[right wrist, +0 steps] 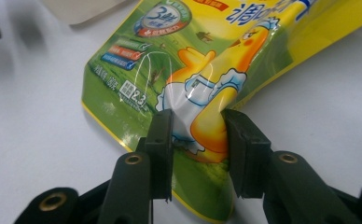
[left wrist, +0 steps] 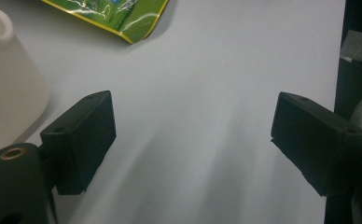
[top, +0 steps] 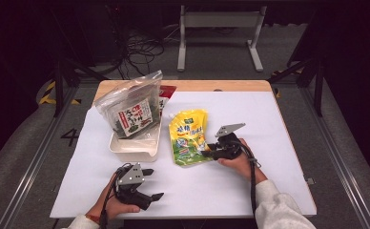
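A yellow and green pouch (top: 188, 136) with a cartoon duck lies flat on the white mat in the middle of the table. My right gripper (top: 207, 151) comes at its near right edge. In the right gripper view the jaws of my right gripper (right wrist: 197, 126) pinch the pouch (right wrist: 207, 70), and its foil bulges between the pads. My left gripper (top: 154, 183) rests near the front edge, left of centre. In the left gripper view my left gripper (left wrist: 193, 135) stands open, its jaws wide apart over bare mat, with a corner of the pouch (left wrist: 123, 18) farther off.
A white tray (top: 130, 150) sits left of the pouch and holds a clear bag (top: 128, 107) with a dark green snack pack inside. A red packet (top: 166, 90) lies behind it. The tray wall (left wrist: 6, 79) stands close beside my left gripper.
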Tool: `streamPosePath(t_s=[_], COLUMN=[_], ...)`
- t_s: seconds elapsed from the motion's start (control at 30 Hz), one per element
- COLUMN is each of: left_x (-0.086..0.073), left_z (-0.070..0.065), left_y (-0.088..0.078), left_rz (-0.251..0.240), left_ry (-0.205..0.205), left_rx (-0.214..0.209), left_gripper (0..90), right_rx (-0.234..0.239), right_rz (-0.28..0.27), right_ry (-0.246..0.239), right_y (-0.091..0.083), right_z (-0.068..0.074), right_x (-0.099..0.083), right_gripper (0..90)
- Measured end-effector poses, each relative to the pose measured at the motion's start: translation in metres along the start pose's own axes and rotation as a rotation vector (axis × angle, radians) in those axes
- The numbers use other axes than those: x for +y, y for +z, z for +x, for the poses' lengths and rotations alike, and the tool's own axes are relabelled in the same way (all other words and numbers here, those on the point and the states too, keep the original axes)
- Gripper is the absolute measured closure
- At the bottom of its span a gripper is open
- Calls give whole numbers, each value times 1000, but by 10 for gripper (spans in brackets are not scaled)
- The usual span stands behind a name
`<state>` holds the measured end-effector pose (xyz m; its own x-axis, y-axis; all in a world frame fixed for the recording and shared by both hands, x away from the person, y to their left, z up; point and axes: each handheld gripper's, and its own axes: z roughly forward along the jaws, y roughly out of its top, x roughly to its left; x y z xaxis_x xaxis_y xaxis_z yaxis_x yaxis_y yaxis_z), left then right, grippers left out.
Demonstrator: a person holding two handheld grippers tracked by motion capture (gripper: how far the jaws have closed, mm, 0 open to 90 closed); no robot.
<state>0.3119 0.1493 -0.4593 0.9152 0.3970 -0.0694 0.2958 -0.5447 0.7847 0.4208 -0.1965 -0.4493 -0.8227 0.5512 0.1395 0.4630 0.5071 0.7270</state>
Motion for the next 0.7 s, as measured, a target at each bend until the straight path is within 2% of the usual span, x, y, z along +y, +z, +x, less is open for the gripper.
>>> streamPosePath(t_s=[0.07, 0.13, 0.23, 0.33, 0.37, 0.4, 0.53, 0.57, 0.67, 0.7], left_x=[2, 4, 8, 12, 16, 17, 24, 26, 30, 31], left_z=[1, 2, 2, 2, 2, 2, 2, 2, 3, 3], left_y=[4, 6, 14, 19, 24, 26, 33, 36, 39, 41], left_rz=[6, -4, 5, 19, 30, 26, 28, 21, 11, 16], left_ry=[-10, -36, -55, -37, -44, -51, -34, -39, -39, -37], left_rx=[5, -15, -29, -25, -20, -19, -22, -32, -50, -50], left_gripper=[140, 130, 129, 126, 120, 120, 121, 121, 119, 117], right_rx=[-2, 6, 6, -12, -39, -43, -49, -53, -29, -16], right_rz=[-15, -30, -55, -66, -77, -84, -88, -90, -95, -112], right_ry=[-8, -10, -23, -26, -41, -41, -68, -77, -79, -68], right_y=[-4, -9, -21, -27, -27, -26, -27, -28, -32, -39], right_z=[5, 9, 17, 19, 21, 22, 24, 24, 27, 29], right_x=[-7, -13, -22, -25, -26, -27, -28, -28, -29, -30], right_gripper=[660, 736, 764, 785, 802, 806, 814, 819, 829, 850])
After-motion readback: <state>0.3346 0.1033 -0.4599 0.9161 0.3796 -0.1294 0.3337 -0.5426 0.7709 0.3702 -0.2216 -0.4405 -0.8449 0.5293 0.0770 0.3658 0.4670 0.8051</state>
